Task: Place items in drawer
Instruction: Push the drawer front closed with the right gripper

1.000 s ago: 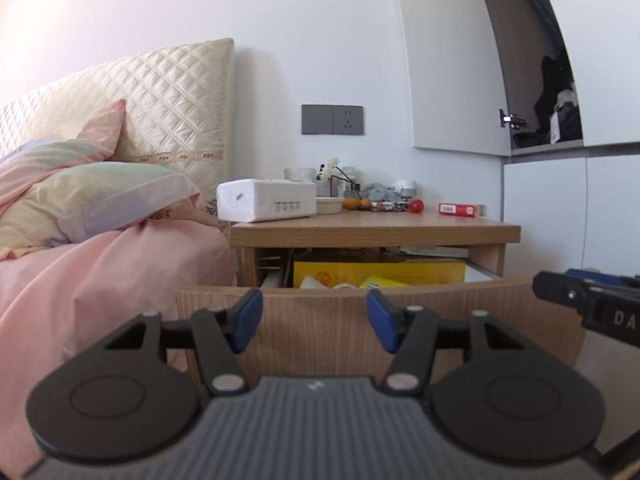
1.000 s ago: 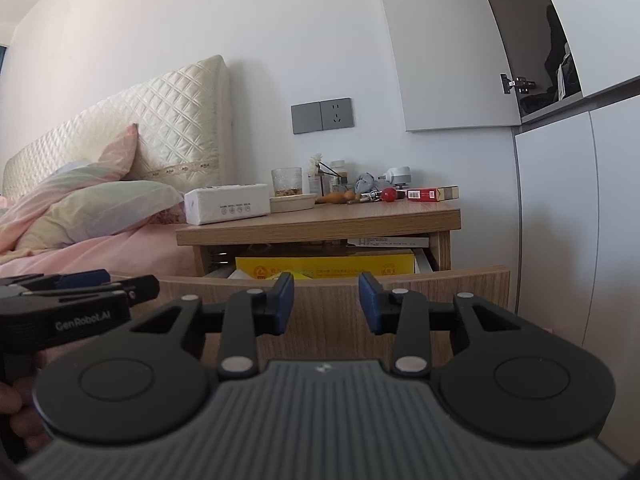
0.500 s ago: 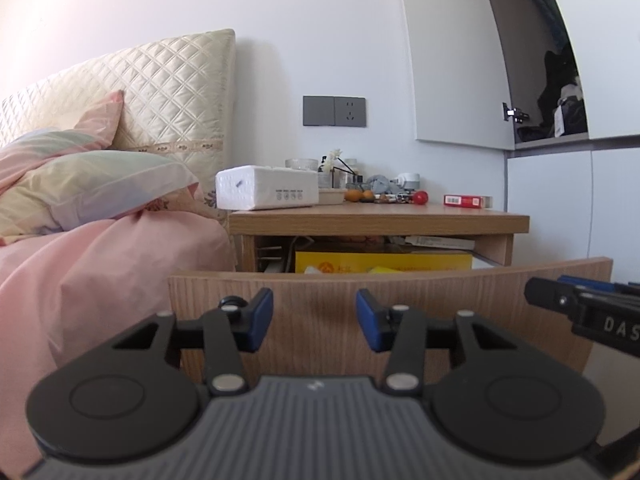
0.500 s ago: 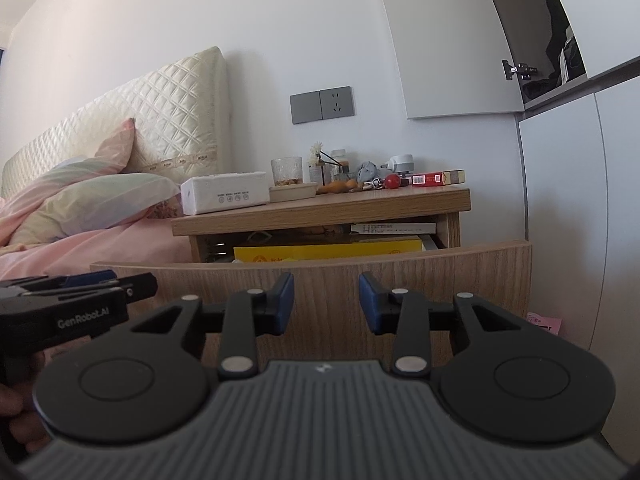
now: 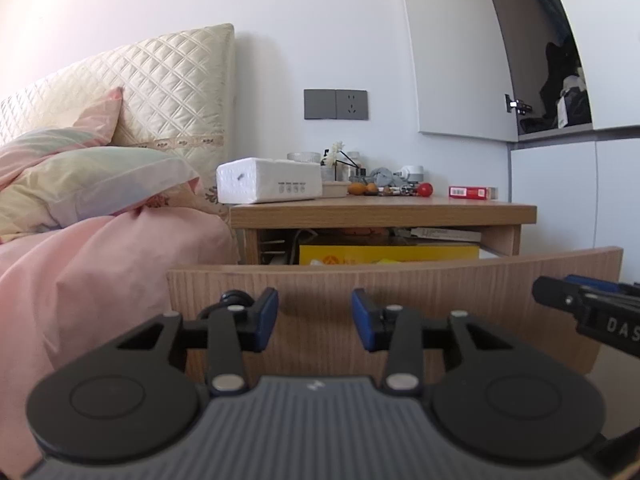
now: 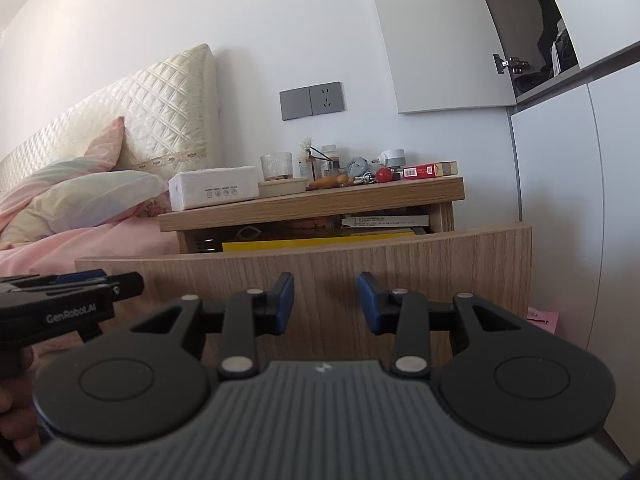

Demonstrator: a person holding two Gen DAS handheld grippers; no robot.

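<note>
Bedside scene, both wrist views. The left hand-held gripper (image 5: 314, 319) is hovering low in front of the pulled-out drawer (image 5: 400, 280), its blue pads parted and gripping nothing. The right hand-held gripper (image 6: 325, 304) is hanging level beside it, likewise released and empty, facing the same wooden drawer front (image 6: 320, 264). Each gripper is showing at the edge of the other's view: the right one at far right (image 5: 588, 308), the left one at far left (image 6: 68, 292).

Inside the drawer a yellow box (image 5: 388, 254) is lying flat, with a white booklet (image 6: 386, 221) resting above it under the surface (image 5: 380, 212). On this surface, from left to right, are sitting a white tissue pack (image 5: 270, 180), a shallow dish (image 6: 282, 188), a glass cup (image 6: 276, 165), small oranges (image 5: 362, 188), a red ball (image 5: 425, 189) and a red carton (image 5: 472, 192) at the right end, well apart from the tissue pack. A bed with pink bedding (image 5: 100, 264) and pillows (image 5: 80, 184) is lying to the left, touching the cabinet side.
</note>
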